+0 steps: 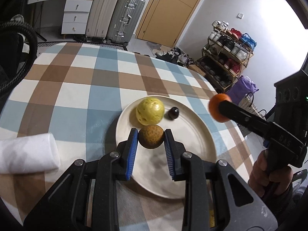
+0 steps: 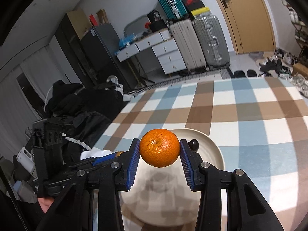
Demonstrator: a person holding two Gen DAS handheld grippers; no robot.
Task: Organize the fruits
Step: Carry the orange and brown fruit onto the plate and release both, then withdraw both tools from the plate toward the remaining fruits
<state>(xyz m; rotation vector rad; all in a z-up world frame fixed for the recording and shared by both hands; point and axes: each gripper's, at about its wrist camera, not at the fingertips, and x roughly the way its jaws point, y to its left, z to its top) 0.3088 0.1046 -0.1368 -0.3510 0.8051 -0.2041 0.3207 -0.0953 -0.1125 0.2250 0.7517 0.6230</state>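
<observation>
Between ribbed blue pads, dimpled round orange (glossy)

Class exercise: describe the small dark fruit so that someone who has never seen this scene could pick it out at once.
Find the checked table and the round white plate on it. The dark fruit sits near the plate's far edge, just right of the yellow fruit. It is the smallest thing on the plate and nearly black and glossy, unlike the yellow fruit and the brown fruit.

Both wrist fisheyes look forward and down, close over the shared plate and checked tablecloth.
</observation>
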